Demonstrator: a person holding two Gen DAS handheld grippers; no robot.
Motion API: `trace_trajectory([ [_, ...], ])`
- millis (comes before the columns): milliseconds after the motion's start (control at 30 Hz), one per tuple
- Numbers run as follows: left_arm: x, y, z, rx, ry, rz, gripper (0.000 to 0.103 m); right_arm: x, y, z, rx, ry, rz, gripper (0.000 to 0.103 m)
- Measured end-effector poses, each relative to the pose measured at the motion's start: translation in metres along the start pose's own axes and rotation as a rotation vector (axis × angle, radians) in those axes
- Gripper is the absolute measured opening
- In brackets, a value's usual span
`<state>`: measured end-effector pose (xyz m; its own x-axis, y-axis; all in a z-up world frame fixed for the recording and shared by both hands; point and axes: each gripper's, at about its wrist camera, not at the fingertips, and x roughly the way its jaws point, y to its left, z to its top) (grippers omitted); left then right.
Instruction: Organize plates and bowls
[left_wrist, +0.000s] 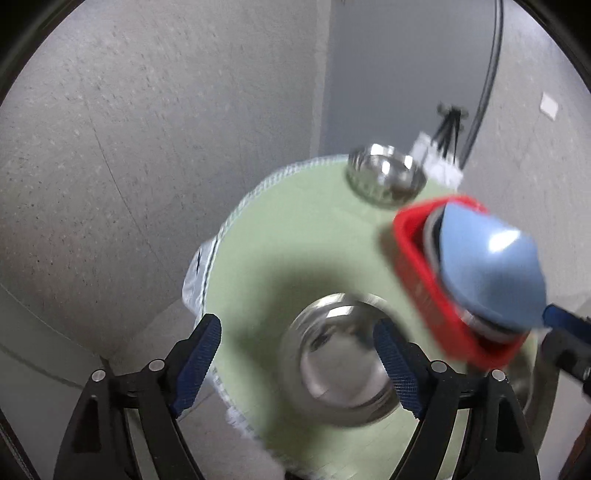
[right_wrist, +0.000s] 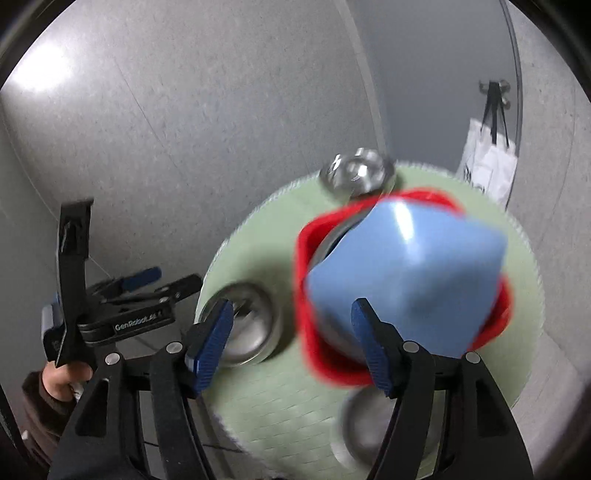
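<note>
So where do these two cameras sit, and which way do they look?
Left wrist: sits behind the left tongs, looking down at a steel bowl; the right tongs' tip shows.
Right wrist: sits behind the right tongs, looking down at the red basket; the left tongs and hand show.
Shared: green mat, basket, blue plate, bowls.

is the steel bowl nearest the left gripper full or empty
Empty: the steel bowl shows only bare, shiny metal inside, sitting upright on the green mat.
</note>
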<state>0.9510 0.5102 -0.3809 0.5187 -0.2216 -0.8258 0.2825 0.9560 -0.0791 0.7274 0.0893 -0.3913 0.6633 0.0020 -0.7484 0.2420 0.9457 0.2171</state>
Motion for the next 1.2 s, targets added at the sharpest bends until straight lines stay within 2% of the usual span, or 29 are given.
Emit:
trace_trajectory([
  [67, 0.007, 0.012, -0.006, 0.012, 0.025, -0.008, 0.081, 0.02, 0.022, -0.013, 0.033, 0.041, 0.009, 0.068],
  [167, 0.021, 0.026, -0.012, 0.02, 0.062, -0.025, 0.081, 0.048, 0.043, -0.028, 0.045, 0.092, -0.04, 0.068],
  [267, 0.037, 0.037, -0.018, 0.029, 0.103, -0.049, 0.081, 0.073, 0.051, -0.039, 0.055, 0.136, -0.072, 0.068],
  [433, 0.061, 0.047, -0.017, 0.053, 0.152, -0.054, 0.075, 0.113, 0.054, -0.047, 0.05, 0.172, -0.164, 0.066],
  [500, 0.075, 0.045, -0.014, 0.065, 0.174, -0.069, 0.063, 0.125, 0.052, -0.048, 0.049, 0.176, -0.194, 0.063],
  [533, 0.08, 0.043, -0.012, 0.069, 0.179, -0.074, 0.062, 0.132, 0.05, -0.05, 0.053, 0.187, -0.213, 0.062],
  [633, 0.095, 0.044, -0.009, 0.076, 0.205, -0.118, 0.048, 0.143, 0.045, -0.048, 0.058, 0.212, -0.236, 0.056],
  [667, 0.102, 0.043, -0.008, 0.073, 0.212, -0.138, 0.037, 0.147, 0.045, -0.049, 0.05, 0.218, -0.243, 0.05],
  [700, 0.108, 0.041, -0.006, 0.07, 0.217, -0.154, 0.021, 0.151, 0.045, -0.048, 0.044, 0.226, -0.238, 0.038],
  [733, 0.112, 0.04, -0.005, 0.069, 0.221, -0.181, 0.015, 0.154, 0.045, -0.048, 0.043, 0.234, -0.24, 0.032],
  [767, 0.113, 0.04, -0.004, 0.072, 0.219, -0.19, 0.014, 0.157, 0.043, -0.046, 0.041, 0.239, -0.237, 0.025],
  [833, 0.113, 0.042, -0.002, 0.076, 0.2, -0.183, 0.014, 0.159, 0.041, -0.044, 0.043, 0.242, -0.225, 0.022],
  [933, 0.105, 0.052, 0.008, 0.027, 0.18, -0.201, 0.014, 0.156, 0.041, -0.036, 0.029, 0.239, -0.209, 0.016],
  [1000, 0.088, 0.057, 0.02, 0.009, 0.13, -0.201, 0.014, 0.149, 0.042, -0.028, 0.03, 0.234, -0.175, 0.015],
  [1133, 0.051, 0.06, 0.062, -0.025, 0.009, -0.214, 0.014, 0.122, 0.05, 0.01, -0.008, 0.18, -0.104, 0.015],
  [1200, 0.039, 0.055, 0.089, -0.021, -0.048, -0.216, 0.014, 0.105, 0.048, 0.041, -0.033, 0.141, -0.073, 0.015],
])
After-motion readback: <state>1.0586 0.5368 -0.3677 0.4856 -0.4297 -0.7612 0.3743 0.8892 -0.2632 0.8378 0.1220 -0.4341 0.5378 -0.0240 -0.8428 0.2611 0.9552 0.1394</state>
